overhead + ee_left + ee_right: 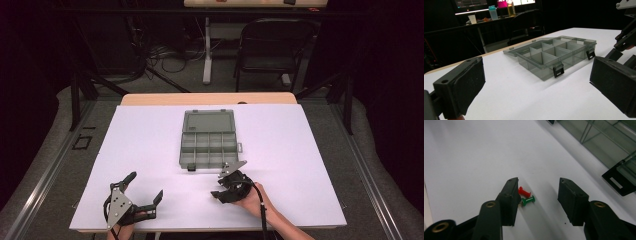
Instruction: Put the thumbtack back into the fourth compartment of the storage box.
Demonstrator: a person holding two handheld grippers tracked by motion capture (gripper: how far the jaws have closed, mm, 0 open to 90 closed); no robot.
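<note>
We've got the right tongs [537, 195] half-narrowed around a red pushpin [524, 192] and green pushpin [527, 200], just short of the open compartment box [208, 145]. Pads aren't pinching yet, so next we'd squeeze. Left tongs [534, 92] sit wide, empty.

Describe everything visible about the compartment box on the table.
The compartment box is smoky translucent grey plastic and lies flat near the middle of the white table. Its lid is folded fully open, flat on the far side. Dividers split the tray into small compartments that look empty. Two black latches hang on the near edge. Nothing touches it.
</note>
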